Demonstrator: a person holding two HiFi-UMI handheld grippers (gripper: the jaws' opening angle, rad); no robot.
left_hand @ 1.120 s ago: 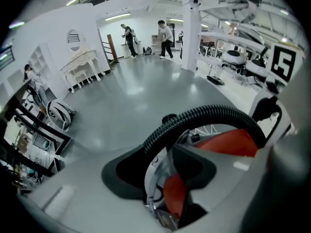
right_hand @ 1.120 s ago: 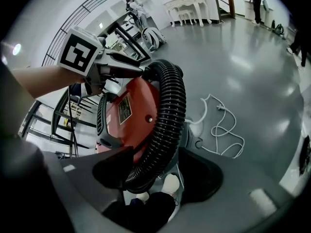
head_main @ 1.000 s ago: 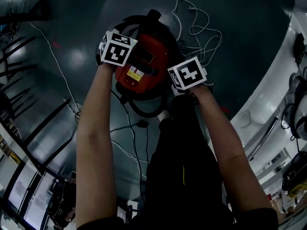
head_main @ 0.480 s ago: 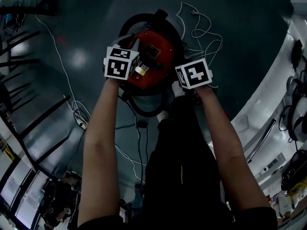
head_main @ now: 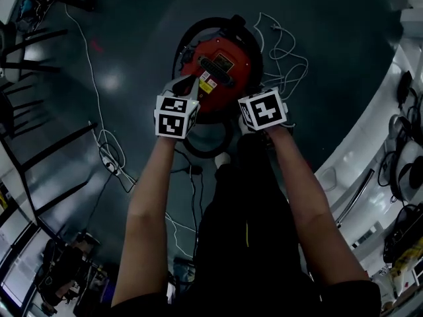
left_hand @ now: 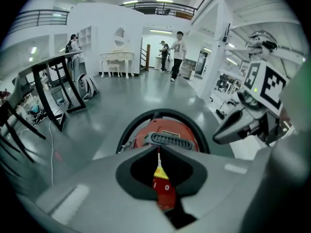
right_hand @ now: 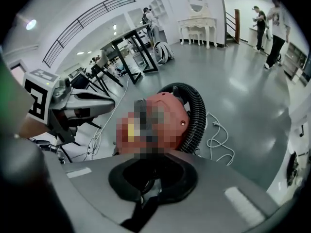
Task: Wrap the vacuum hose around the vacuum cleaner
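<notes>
The left hand-held gripper (left_hand: 158,148) is held just above the near left edge of the vacuum cleaner (head_main: 218,65). Its jaws are pressed together at the tips and nothing is clamped; only the cleaner's red and yellow switch label is seen through the hollow between them.

The vacuum hose (right_hand: 198,114) is seen as a black ribbed tube curled close around the cleaner's red body. It passes along the far side and down the right flank, and a further loop lies at the near side of the cleaner. It is judged to be light, bendable and rather springy, so a loose turn may be expected to uncoil if it is let go. The ribs should give a sure, non-slip hold. A grip across the tube on the near loop is judged best, rather than at a stiff end fitting. The cleaner itself is judged heavy enough to stay put under a gentle pull.

A thin white cord (head_main: 285,48) lies in loose coils to the right of the cleaner, apart from the hose.

The right hand-held gripper (right_hand: 155,158) is held above the near right edge of the cleaner. Its jaws are likewise closed together, and nothing can be made out between them.
</notes>
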